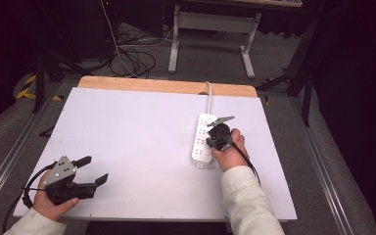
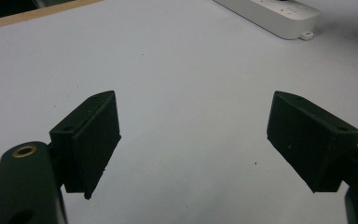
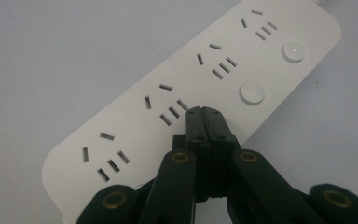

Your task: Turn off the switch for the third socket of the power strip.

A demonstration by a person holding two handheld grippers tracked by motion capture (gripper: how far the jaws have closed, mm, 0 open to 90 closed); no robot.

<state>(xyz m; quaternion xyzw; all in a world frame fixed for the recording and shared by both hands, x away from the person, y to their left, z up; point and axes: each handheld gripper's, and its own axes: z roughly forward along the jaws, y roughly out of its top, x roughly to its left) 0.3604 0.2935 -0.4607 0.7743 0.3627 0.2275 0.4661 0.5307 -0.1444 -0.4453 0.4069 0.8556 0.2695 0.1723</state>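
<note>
Closest to the lens in the right gripper view, the right gripper (image 3: 203,112) has its two black jaws pressed flat together with nothing between them, their joined tip poised over the white power strip (image 3: 135,121) beside one group of socket slots and just short of a round button (image 3: 252,92); whether the tip actually touches the plastic I cannot tell. From above, that strip (image 1: 201,139) lies on the right half of the white table (image 1: 142,137), its cord (image 1: 208,98) running away toward the far wooden edge, and the right gripper (image 1: 220,131) sits over its right side in the person's hand (image 1: 230,154). Well apart, near the front left corner, the left gripper (image 1: 92,170) rests low with its jaws spread wide and empty, bare tabletop between its pads (image 2: 98,140). The work in hand looks like pressing a switch on the strip with the closed tip. Judging from the angle, the risk is a miss: the tip stands beside the button rather than on it, so a push could land on the casing or slide into the socket slots. Because the strip lies loose and the other gripper is too far off to steady it, a slanted push could also skate it across the smooth surface or pivot it about its cord.
</note>
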